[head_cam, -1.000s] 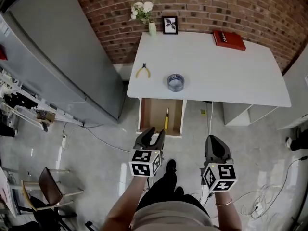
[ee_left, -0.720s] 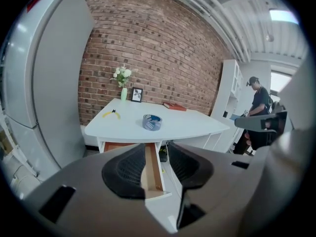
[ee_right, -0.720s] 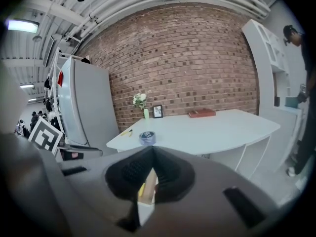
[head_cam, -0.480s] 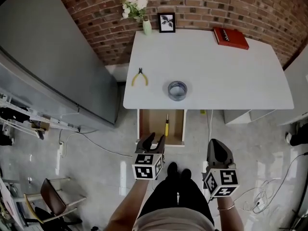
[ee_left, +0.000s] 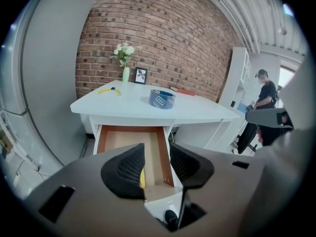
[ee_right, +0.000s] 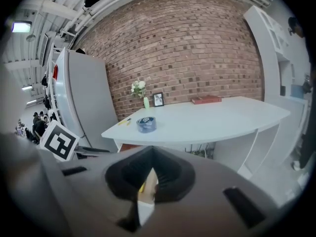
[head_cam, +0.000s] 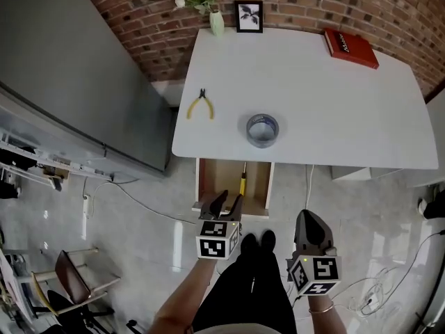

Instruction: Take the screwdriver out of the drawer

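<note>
Under the white table (head_cam: 313, 96) a wooden drawer (head_cam: 202, 184) stands pulled out. The screwdriver (head_cam: 242, 180), with a yellow handle, lies lengthwise inside it, right of the middle. My left gripper (head_cam: 227, 204) hovers at the drawer's front edge, its jaws opening with nothing between them. In the left gripper view the left gripper (ee_left: 157, 169) looks into the drawer (ee_left: 116, 139), and a bit of the yellow screwdriver (ee_left: 142, 178) shows past the left pad. My right gripper (head_cam: 310, 220) hangs lower right of the drawer, shut and empty. In its own view the right gripper (ee_right: 150, 168) has its jaw tips together.
On the table lie yellow-handled pliers (head_cam: 200, 105), a roll of tape (head_cam: 262, 129) and a red book (head_cam: 351, 47), with a flower vase (head_cam: 217, 21) and a small picture frame (head_cam: 249, 16) by the brick wall. A tall grey cabinet (head_cam: 83, 82) stands left. A person (ee_left: 264, 110) stands far right.
Both grippers have sunk and come closer to the drawer's front. The left jaws stand slightly wider than before. The screwdriver has not moved.
</note>
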`<state>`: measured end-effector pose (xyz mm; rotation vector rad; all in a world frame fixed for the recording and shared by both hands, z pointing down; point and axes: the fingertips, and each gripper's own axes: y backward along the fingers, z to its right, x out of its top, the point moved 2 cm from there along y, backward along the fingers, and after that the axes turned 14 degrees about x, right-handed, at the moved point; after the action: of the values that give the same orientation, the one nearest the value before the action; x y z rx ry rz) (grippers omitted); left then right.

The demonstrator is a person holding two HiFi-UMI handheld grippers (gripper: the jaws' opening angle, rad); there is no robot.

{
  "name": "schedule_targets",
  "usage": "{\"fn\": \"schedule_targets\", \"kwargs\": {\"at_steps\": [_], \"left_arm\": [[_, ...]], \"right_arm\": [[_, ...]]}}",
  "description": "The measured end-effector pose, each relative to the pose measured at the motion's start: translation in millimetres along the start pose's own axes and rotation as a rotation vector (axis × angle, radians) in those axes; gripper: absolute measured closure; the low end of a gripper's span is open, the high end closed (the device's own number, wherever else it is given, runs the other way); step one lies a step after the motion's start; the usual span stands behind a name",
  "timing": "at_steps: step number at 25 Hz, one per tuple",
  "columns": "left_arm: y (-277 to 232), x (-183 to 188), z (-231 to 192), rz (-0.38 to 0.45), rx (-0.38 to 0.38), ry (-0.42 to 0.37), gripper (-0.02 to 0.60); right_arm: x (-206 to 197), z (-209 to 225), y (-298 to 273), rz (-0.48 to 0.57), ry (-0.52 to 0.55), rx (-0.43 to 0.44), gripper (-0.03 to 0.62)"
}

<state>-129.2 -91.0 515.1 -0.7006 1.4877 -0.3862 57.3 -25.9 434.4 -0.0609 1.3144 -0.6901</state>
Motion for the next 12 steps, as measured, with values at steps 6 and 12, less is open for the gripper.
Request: {"fn": "schedule_targets", "kwargs": {"at_steps": [6,12], "left_arm": [[-39,-14,7,-0.017,0.017,-0.002,0.428],[-73,-32,10,-0.054,0.029,-0.028,0.43]], "right_arm": [[-27,16,-22,-0.039,-0.014,0.022,0.592],[-49,24,-40,-0.061,-0.049,0.049,0.592]]}}
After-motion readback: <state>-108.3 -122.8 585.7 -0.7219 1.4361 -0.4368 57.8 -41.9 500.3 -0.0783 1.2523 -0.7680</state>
